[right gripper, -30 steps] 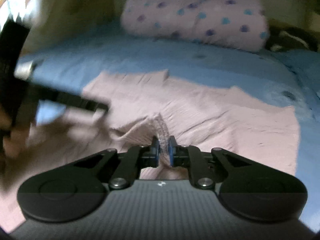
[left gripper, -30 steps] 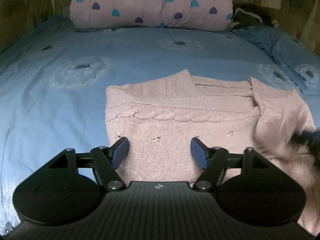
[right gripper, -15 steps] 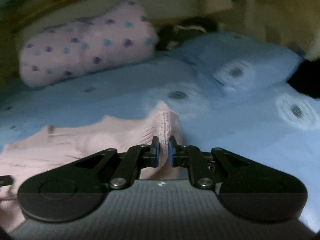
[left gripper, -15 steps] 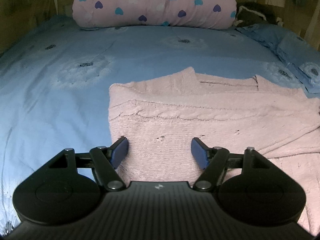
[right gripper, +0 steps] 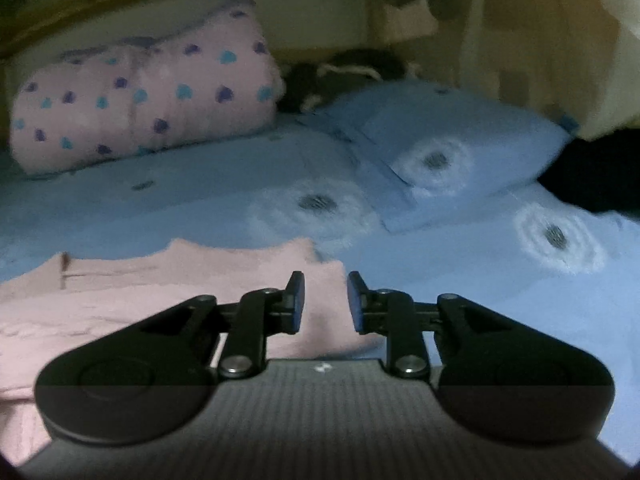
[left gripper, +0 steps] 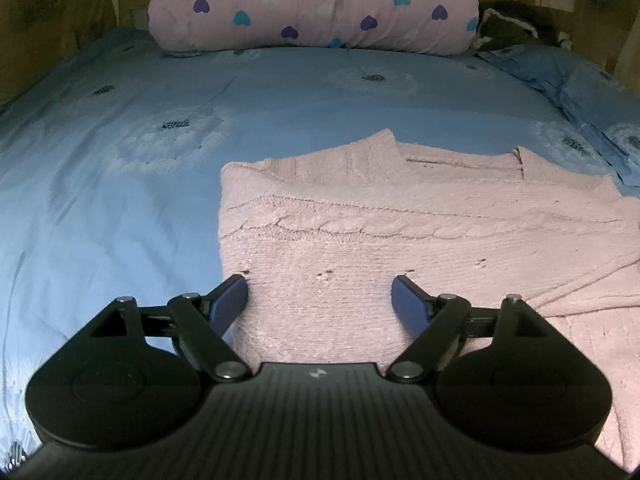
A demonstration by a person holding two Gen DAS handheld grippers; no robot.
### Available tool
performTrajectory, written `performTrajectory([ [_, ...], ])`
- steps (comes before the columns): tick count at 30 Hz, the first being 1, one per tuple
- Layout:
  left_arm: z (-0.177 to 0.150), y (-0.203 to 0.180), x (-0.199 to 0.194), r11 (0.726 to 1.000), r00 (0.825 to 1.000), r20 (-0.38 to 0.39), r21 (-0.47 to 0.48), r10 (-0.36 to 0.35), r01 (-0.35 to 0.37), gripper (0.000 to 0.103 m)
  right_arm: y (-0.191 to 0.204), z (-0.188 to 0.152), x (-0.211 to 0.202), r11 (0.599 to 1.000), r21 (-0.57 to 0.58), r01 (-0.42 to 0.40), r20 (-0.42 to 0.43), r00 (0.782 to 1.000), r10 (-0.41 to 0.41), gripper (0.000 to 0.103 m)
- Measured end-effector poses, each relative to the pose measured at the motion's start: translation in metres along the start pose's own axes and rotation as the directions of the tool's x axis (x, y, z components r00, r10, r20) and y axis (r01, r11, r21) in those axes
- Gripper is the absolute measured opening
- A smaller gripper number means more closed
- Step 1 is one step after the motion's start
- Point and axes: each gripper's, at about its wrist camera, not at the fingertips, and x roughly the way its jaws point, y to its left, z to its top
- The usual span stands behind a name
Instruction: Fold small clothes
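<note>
1. Sweater [left gripper: 400, 240], pale pink cable knit, lies flat on the blue bed [left gripper: 120, 160], its neckline toward the headboard and one sleeve folded across the body.
2. Left gripper [left gripper: 320, 300] hovers low over the sweater's left hem area with jaws wide apart, holding nothing; the left edge of the knit sits just beside its left finger.
3. Right gripper [right gripper: 326, 300] sits at the sweater's [right gripper: 160, 300] right shoulder edge, jaws parted narrowly with nothing clamped between them; that view is blurred.
4. Heart-print quilt roll [left gripper: 312, 4] and a blue pillow [right gripper: 460, 140] lie well apart from the garment.
5. Risk, as I judge it: soft, thick knit may bunch or slip, so a shallow pinch could catch only the top layer and drag the folded sleeve out of place.
6. Uneven lifting by the two grippers would likely skew the next fold.
</note>
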Motion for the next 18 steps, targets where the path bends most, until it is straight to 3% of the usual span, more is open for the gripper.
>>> performTrajectory([
  [3, -0.001, -0.001, 0.001, 1.000, 1.000, 0.000, 0.005, 0.004, -0.004, 0.084, 0.006, -0.001, -0.001, 0.997, -0.019, -0.077, -0.003, 0.997, 0.077, 0.027],
  [7, 0.000, 0.001, 0.002, 1.000, 1.000, -0.005, 0.000, 0.004, -0.004, 0.087, 0.014, -0.007, 0.010, 0.988, -0.030, -0.151, -0.072, 0.986, 0.149, 0.028],
  [10, 0.000, 0.005, 0.004, 1.000, 1.000, -0.018, -0.013, 0.013, -0.014, 0.088, 0.016, -0.016, 0.028, 0.987, -0.034, -0.154, -0.173, 0.974, 0.146, 0.028],
  [14, 0.001, 0.016, 0.004, 0.997, 0.999, -0.041, -0.076, -0.003, 0.000, 0.088, 0.014, -0.016, 0.031, 0.986, -0.022, -0.163, -0.175, 0.972, 0.157, 0.029],
  [18, -0.003, 0.020, -0.005, 0.997, 0.999, -0.033, -0.072, 0.018, -0.020, 0.088, 0.016, -0.018, 0.029, 0.986, -0.026, -0.165, -0.167, 0.973, 0.158, 0.031],
])
